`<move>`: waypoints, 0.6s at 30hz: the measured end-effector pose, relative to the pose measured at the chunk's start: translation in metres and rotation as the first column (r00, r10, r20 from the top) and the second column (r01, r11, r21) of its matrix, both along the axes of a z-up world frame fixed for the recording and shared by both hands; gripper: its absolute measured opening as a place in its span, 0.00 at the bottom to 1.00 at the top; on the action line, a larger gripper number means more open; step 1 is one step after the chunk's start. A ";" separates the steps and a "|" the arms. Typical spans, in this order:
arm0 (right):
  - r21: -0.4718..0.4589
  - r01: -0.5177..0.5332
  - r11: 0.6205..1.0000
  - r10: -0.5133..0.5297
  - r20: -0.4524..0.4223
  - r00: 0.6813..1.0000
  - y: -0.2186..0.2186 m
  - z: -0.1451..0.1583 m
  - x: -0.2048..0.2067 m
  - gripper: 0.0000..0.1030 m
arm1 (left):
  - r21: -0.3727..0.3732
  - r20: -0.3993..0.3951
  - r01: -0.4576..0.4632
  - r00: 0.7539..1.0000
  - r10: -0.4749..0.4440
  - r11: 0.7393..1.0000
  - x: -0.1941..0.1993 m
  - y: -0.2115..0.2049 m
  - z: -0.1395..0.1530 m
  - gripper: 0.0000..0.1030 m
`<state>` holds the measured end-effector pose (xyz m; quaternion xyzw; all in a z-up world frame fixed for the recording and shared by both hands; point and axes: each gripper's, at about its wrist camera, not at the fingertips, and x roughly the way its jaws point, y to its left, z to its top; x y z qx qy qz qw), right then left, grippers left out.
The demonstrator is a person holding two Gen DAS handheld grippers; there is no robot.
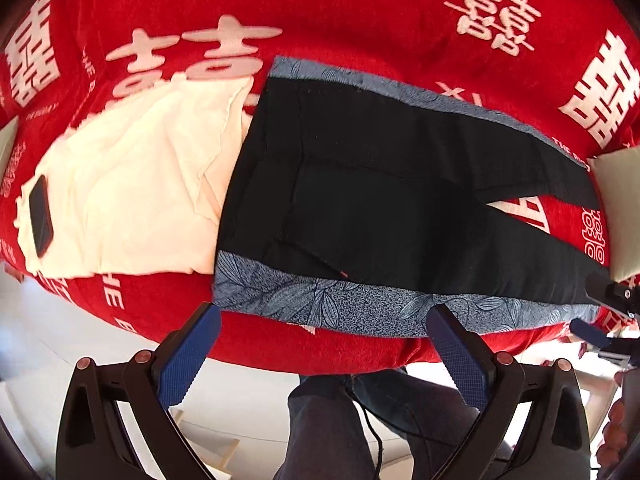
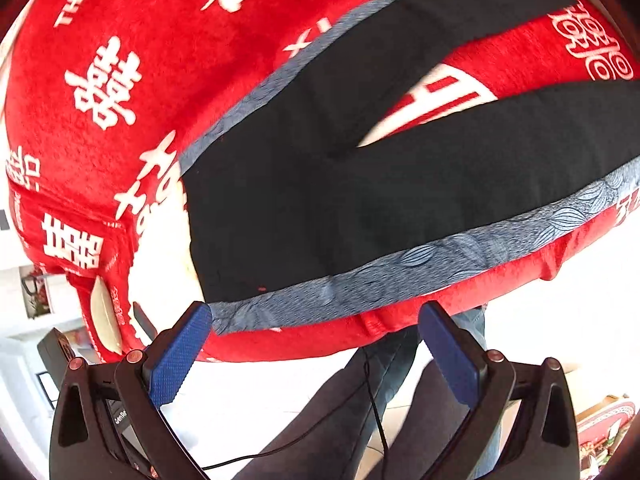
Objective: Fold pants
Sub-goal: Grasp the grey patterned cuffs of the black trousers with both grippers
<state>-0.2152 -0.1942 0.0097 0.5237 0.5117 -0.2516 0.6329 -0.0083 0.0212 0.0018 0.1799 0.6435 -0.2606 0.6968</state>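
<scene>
Black pants (image 1: 380,200) with blue-grey leaf-print side stripes (image 1: 320,304) lie flat on a red bed cover (image 1: 360,20). Their waist is on the left and the two legs spread apart toward the right. My left gripper (image 1: 324,320) is open and empty, hovering at the near striped edge by the waist. The pants also fill the right wrist view (image 2: 340,184). My right gripper (image 2: 316,316) is open and empty at the near striped edge (image 2: 400,264), just off the bed's front edge. The right gripper also shows at the right edge of the left wrist view (image 1: 600,312).
A cream cloth (image 1: 132,192) lies left of the pants with a dark phone (image 1: 41,216) on it. A cream pillow (image 1: 616,208) sits at the right. The person's legs (image 1: 328,432) and a cable stand below the bed's front edge.
</scene>
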 end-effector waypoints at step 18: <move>0.325 0.098 0.941 -0.202 0.304 0.931 -0.010 -0.172 -0.095 0.98 | -0.145 -0.243 -0.268 0.943 0.229 0.952 -0.038 0.021 -0.129 1.00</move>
